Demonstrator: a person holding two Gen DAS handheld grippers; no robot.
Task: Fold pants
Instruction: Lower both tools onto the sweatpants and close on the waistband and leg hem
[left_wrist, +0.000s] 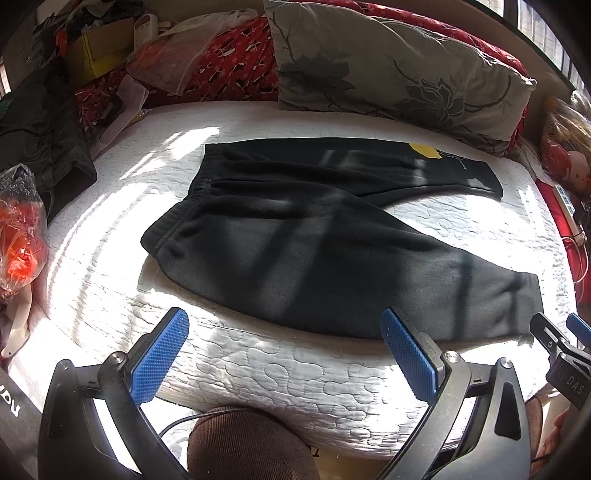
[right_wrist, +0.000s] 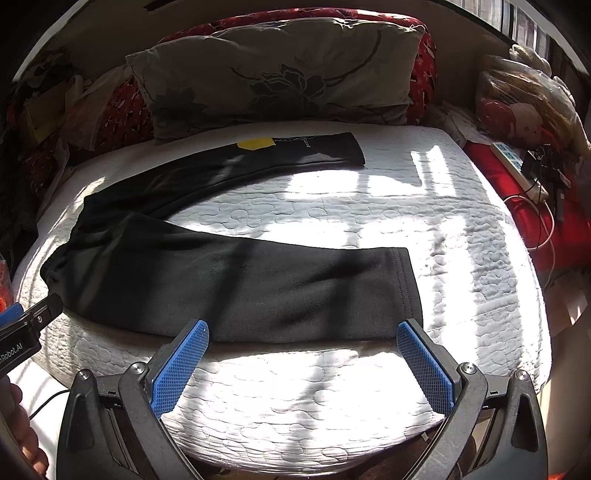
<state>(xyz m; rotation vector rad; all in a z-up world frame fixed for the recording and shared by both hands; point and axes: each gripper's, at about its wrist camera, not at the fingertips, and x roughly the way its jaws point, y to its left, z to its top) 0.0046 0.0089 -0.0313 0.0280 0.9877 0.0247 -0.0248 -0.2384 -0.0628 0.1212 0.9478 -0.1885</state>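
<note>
Black pants (left_wrist: 295, 229) lie flat on the white quilted mattress (left_wrist: 258, 373), waistband to the left, both legs spread apart toward the right. A yellow tag (left_wrist: 424, 150) sits on the far leg. In the right wrist view the pants (right_wrist: 221, 280) show the near leg's cuff (right_wrist: 402, 288) just beyond the fingers. My left gripper (left_wrist: 284, 317) hovers open at the mattress's near edge, short of the near leg. My right gripper (right_wrist: 301, 330) is open too, with the near leg's hem between its fingertips' line of sight; nothing is held. The right gripper's tip (left_wrist: 557, 332) shows at the left view's right edge.
A grey flowered pillow (left_wrist: 388, 62) and red patterned bedding (left_wrist: 236, 62) lie along the back. Dark clothes (left_wrist: 40, 140) and an orange plastic bag (left_wrist: 18, 236) crowd the left side. A power strip (right_wrist: 517, 170) with cables lies at the right. A knee in brown fabric (left_wrist: 251, 443) is below.
</note>
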